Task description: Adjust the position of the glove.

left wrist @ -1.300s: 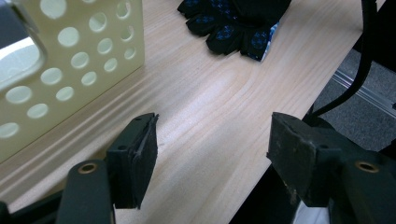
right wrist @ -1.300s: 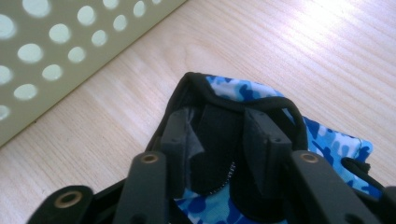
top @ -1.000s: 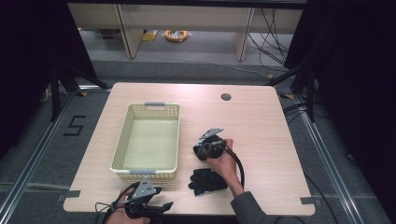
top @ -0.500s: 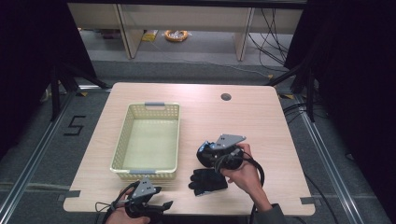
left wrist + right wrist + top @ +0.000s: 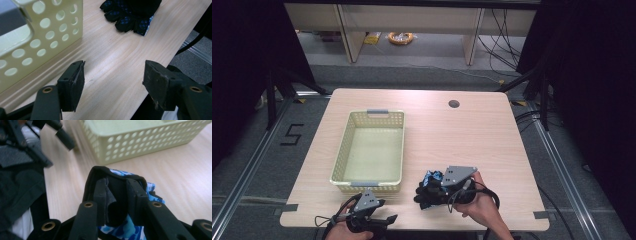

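Note:
A black glove with blue print (image 5: 428, 194) is at the table's near edge, right of the basket. My right gripper (image 5: 430, 188) is shut on it, pointing left. In the right gripper view the black cuff (image 5: 110, 173) wraps over both jaws of that gripper (image 5: 116, 192), and blue patterned fabric (image 5: 150, 188) hangs beside them, above the tabletop. My left gripper (image 5: 388, 220) rests at the front edge, pointing right. Its jaws (image 5: 113, 82) stand wide apart with only bare wood between them. The glove (image 5: 127, 17) lies farther off in that view.
A pale yellow perforated basket (image 5: 343, 150) stands left of centre with nothing inside; its near wall (image 5: 50, 32) is close to my left gripper. A round cable hole (image 5: 454, 104) is at the table's back right. The table's near edge (image 5: 160, 50) drops off just right of the left jaws.
The right hand and its gripper have moved from beside the basket toward the near edge, onto the glove. Blue fabric now shows at its jaws. The left gripper has not moved.

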A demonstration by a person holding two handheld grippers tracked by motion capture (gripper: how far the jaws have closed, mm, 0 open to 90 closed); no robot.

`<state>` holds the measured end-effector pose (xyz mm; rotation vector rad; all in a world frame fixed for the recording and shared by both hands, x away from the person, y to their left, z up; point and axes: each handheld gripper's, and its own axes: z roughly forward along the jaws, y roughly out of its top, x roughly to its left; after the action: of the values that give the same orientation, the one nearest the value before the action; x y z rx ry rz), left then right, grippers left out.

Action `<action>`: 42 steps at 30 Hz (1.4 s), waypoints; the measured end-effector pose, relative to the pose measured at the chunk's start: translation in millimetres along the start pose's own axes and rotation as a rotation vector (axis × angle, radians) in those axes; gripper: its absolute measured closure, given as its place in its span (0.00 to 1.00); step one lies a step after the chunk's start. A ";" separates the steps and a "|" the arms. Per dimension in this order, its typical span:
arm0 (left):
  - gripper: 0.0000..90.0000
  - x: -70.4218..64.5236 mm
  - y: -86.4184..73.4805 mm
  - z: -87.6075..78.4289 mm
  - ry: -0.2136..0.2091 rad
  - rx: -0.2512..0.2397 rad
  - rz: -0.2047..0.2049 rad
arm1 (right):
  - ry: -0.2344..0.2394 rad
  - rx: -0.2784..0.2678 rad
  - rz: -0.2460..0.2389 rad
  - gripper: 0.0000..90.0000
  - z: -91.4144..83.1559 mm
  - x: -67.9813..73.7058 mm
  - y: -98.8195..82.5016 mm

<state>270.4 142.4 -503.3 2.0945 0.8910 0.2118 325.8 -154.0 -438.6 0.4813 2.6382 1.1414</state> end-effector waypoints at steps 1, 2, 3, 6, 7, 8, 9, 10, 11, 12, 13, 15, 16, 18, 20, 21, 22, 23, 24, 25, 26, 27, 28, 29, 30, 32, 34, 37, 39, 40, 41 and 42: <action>0.37 0.8 0.0 -0.5 -0.001 0.010 0.012 | 0.030 0.019 -0.026 0.80 7.0 4.2 -7.2; 0.37 1.5 -0.1 0.0 0.015 0.018 0.022 | 0.038 0.021 -0.048 0.79 9.2 4.2 -8.9; 0.37 1.5 -0.1 0.0 0.015 0.018 0.022 | 0.038 0.021 -0.048 0.79 9.2 4.2 -8.9; 0.37 -0.1 -0.7 0.8 0.006 0.014 0.002 | 0.080 0.076 -0.083 0.78 18.5 11.6 -23.1; 0.37 -0.8 -0.6 0.9 0.000 0.012 -0.005 | 0.088 0.090 -0.099 0.78 19.3 13.6 -25.9; 0.37 -1.7 -0.5 1.2 -0.006 0.004 -0.017 | 0.090 0.101 -0.108 0.78 19.9 15.8 -28.4; 0.37 -1.1 -0.2 1.1 -0.004 0.010 -0.008 | 0.093 0.107 -0.110 0.77 20.3 17.6 -30.7; 0.37 0.1 0.6 0.8 -0.002 0.014 0.017 | 0.102 0.108 -0.111 0.77 20.4 19.1 -32.6; 0.37 0.0 1.0 1.2 -0.004 0.016 0.018 | 0.106 0.109 -0.112 0.76 20.4 20.2 -34.4; 0.37 -0.9 1.3 2.2 -0.003 0.010 0.012 | 0.109 0.109 -0.114 0.76 20.4 21.0 -36.0; 0.37 -0.9 1.3 2.2 -0.003 0.010 0.012 | 0.109 0.109 -0.114 0.76 20.4 21.0 -36.0; 0.37 -2.3 3.0 4.2 -0.006 0.018 0.029 | 0.101 0.108 -0.079 0.72 19.7 22.9 -40.5; 0.37 -2.3 3.0 4.2 -0.006 0.018 0.029 | 0.101 0.099 -0.072 0.67 20.2 21.9 -41.3; 0.38 -5.8 6.7 7.1 -0.010 0.021 0.013 | 0.088 0.092 -0.029 0.61 17.6 21.8 -42.0; 0.38 -9.6 10.0 8.7 -0.030 0.014 0.017 | 0.040 0.067 0.033 0.57 10.3 23.4 -41.5; 0.39 -12.8 11.9 10.0 -0.042 0.009 0.021 | 0.026 0.057 0.062 0.57 5.0 22.3 -40.8; 0.39 -14.0 14.1 10.9 -0.045 0.028 0.050 | -0.005 0.046 0.108 0.57 -0.7 21.0 -41.2; 0.39 -17.8 15.8 14.1 -0.052 0.026 0.045 | -0.032 0.030 0.151 0.57 -6.2 17.6 -42.4; 0.40 -22.7 17.7 17.5 -0.067 0.021 0.044 | -0.078 0.026 0.217 0.59 -12.7 14.1 -44.6; 0.40 -22.7 17.7 17.5 -0.067 0.021 0.044 | -0.117 0.026 0.263 0.61 -17.2 10.1 -47.6; 0.40 -29.0 22.4 25.4 -0.076 0.032 0.070 | -0.156 0.028 0.299 0.63 -21.4 5.4 -51.2; 0.41 -29.0 22.4 25.4 -0.076 0.032 0.070 | -0.156 0.028 0.299 0.63 -21.4 5.4 -51.2; 0.42 -36.5 27.6 32.5 -0.098 0.025 0.081 | -0.208 0.030 0.383 0.64 -26.0 -4.0 -60.2; 0.43 -40.8 30.1 36.2 -0.111 0.015 0.070 | -0.224 0.036 0.398 0.65 -26.7 -6.7 -62.8; 0.44 -41.0 33.2 38.4 -0.106 0.026 0.108 | -0.218 0.040 0.436 0.66 -25.9 -9.4 -65.3; 0.46 -43.0 38.7 44.1 -0.104 0.031 0.137 | -0.208 0.033 0.458 0.68 -21.2 -14.8 -69.7; 0.48 -47.2 41.7 51.5 -0.114 0.020 0.112 | -0.190 0.017 0.477 0.69 -17.1 -20.1 -71.5; 0.50 -48.7 44.6 57.0 -0.109 0.032 0.141 | -0.156 0.010 0.495 0.70 -12.6 -24.0 -72.2; 0.51 -49.5 46.1 62.8 -0.110 0.035 0.148 | -0.135 0.030 0.522 0.73 -6.0 -25.6 -73.0; 0.53 -50.9 45.6 68.5 -0.099 0.036 0.130 | -0.137 0.033 0.525 0.75 -3.4 -25.8 -73.5; 0.55 -50.9 45.6 68.5 -0.099 0.036 0.130 | -0.137 0.033 0.525 0.75 -3.4 -25.8 -73.5; 0.61 -49.3 45.5 72.0 -0.090 0.050 0.172 | -0.134 0.037 0.508 0.88 1.2 -25.6 -75.1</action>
<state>289.2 45.9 -507.7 2.2099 0.6696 0.1847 334.2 -211.3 -492.8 1.2418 2.4906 1.1350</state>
